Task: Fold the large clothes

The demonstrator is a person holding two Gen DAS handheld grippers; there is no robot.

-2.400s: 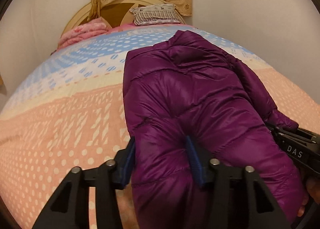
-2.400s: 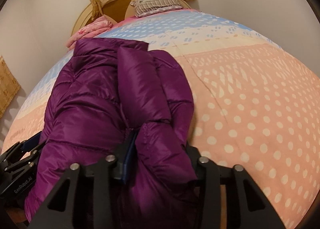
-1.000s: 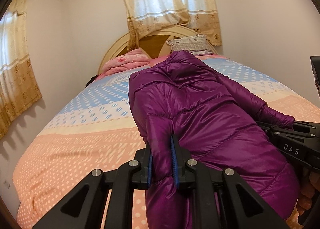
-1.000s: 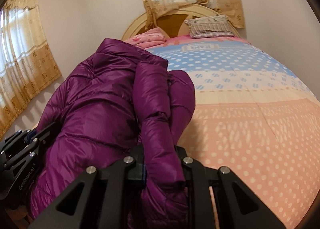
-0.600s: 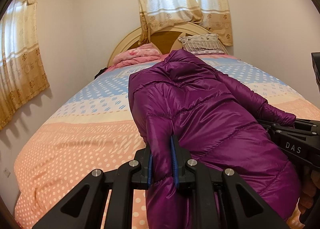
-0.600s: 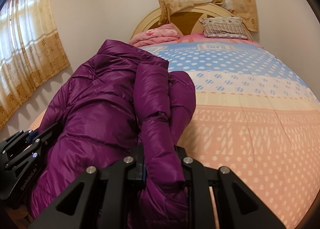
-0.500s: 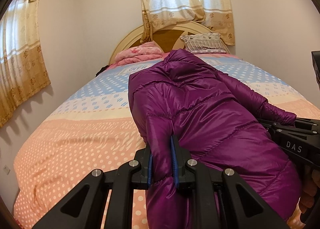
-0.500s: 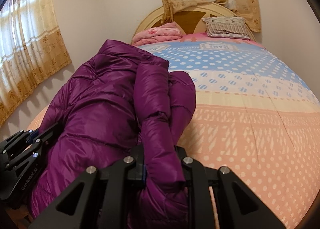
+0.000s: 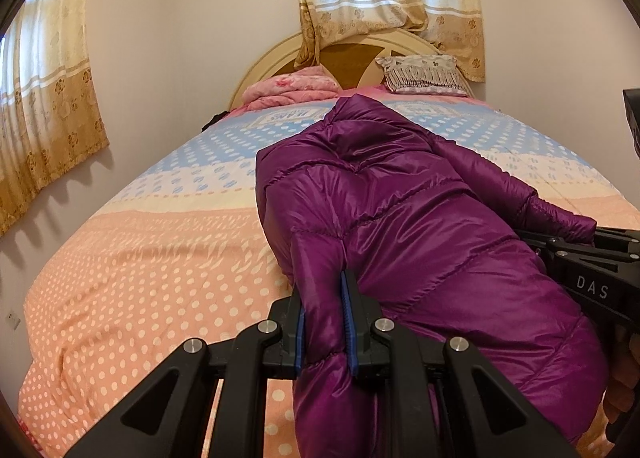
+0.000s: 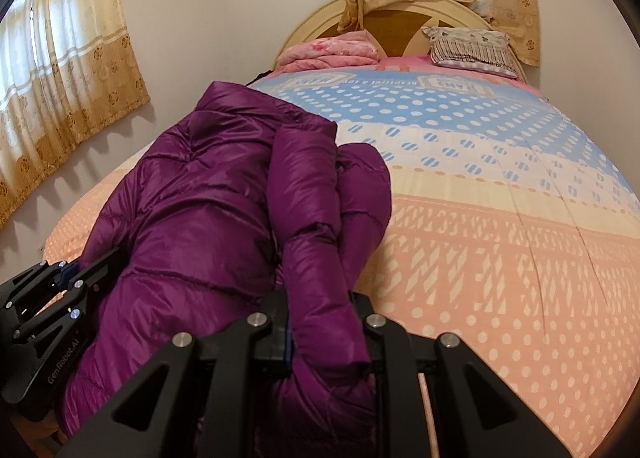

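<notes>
Both grippers clenched on near edge of purple puffer jacket (image 9: 420,218), left gripper (image 9: 325,322) pinching its left fold, right gripper (image 10: 326,330) its right fold, jacket stretched over the dotted bedspread (image 9: 140,258) toward the pillows (image 9: 424,74).

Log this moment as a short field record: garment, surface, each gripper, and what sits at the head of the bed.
garment: purple puffer jacket, sleeves folded in, lying lengthwise on the bed
surface: bedspread, peach with white dots near, blue and cream bands farther off
left gripper: shut on the jacket's near edge, left side
right gripper: shut on the jacket's near edge, right side
head of bed: pink folded blanket, patterned pillow, rounded headboard
</notes>
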